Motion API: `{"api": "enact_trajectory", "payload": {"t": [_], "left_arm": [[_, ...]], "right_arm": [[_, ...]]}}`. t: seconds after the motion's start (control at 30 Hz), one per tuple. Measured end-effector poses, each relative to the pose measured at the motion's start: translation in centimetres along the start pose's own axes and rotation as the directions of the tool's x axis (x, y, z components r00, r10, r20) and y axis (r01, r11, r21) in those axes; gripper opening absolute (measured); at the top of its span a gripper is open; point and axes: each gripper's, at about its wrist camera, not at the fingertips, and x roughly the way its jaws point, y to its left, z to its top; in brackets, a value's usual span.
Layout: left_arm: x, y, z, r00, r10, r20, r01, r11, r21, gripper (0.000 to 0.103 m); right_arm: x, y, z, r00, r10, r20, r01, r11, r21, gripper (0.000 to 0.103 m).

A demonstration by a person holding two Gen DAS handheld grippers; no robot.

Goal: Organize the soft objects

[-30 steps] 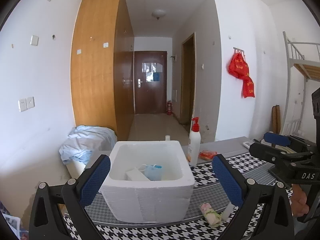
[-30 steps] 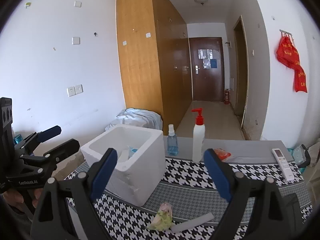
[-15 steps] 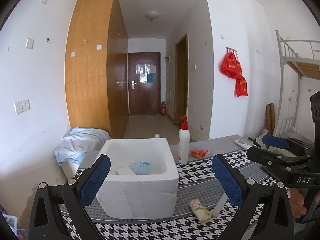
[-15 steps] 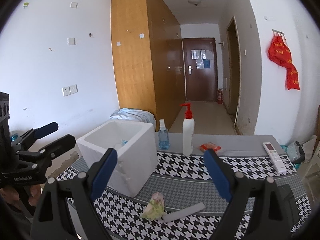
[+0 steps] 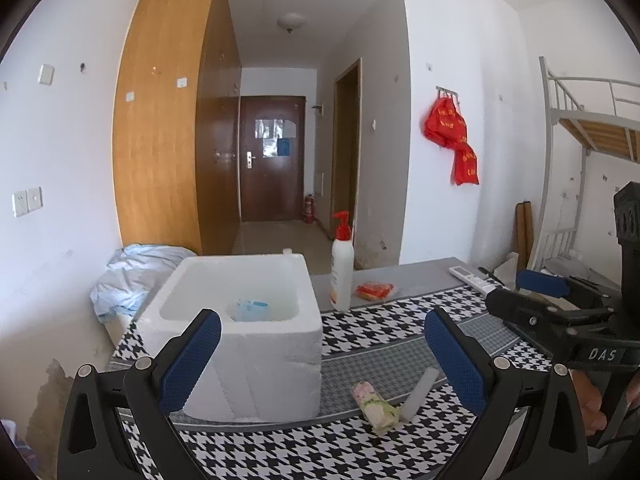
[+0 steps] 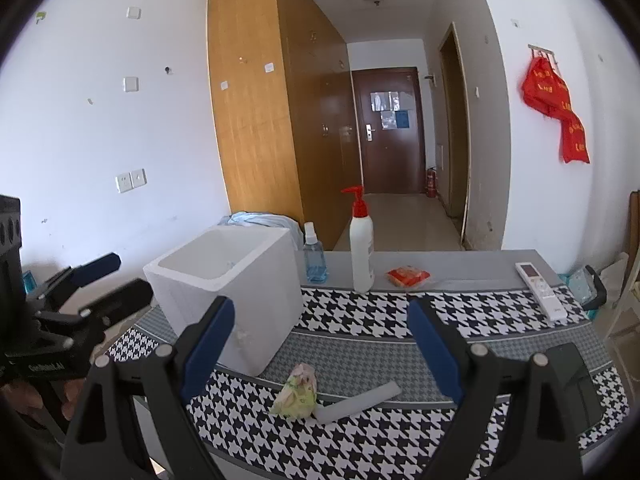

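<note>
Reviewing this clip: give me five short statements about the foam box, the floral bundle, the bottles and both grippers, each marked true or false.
1. The left gripper is open and empty. True.
2. The floral soft bundle lies inside the white foam box. False: it lies on the houndstooth cloth in front of the box.
3. A white foam stick lies beside the bundle. True.
4. The pump bottle has a blue pump. False: it is red.
5. The right gripper grips the bundle. False: it is open, above the cloth.
</note>
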Motion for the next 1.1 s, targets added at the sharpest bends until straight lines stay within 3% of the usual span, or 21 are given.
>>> {"api": "enact_trajectory", "payload": {"t": [0.27, 1.1], "left_arm": [[0.3, -0.5, -1.3, 1.0, 0.001, 0.02, -0.001, 1.0, -0.007, 0.102], [3.4, -2.1, -5.4, 0.997, -0.006, -0.076, 0.006, 1.0, -0.005, 0.102]], "right_arm": [[-0.1, -0.5, -1.4, 0.999, -0.042, -0.001, 0.041, 0.999, -0.011, 0.091], [1.4, -2.7, -5.0, 0.991, -0.105, -0.085, 0.107, 0.994, 0.023, 0.091]]}}
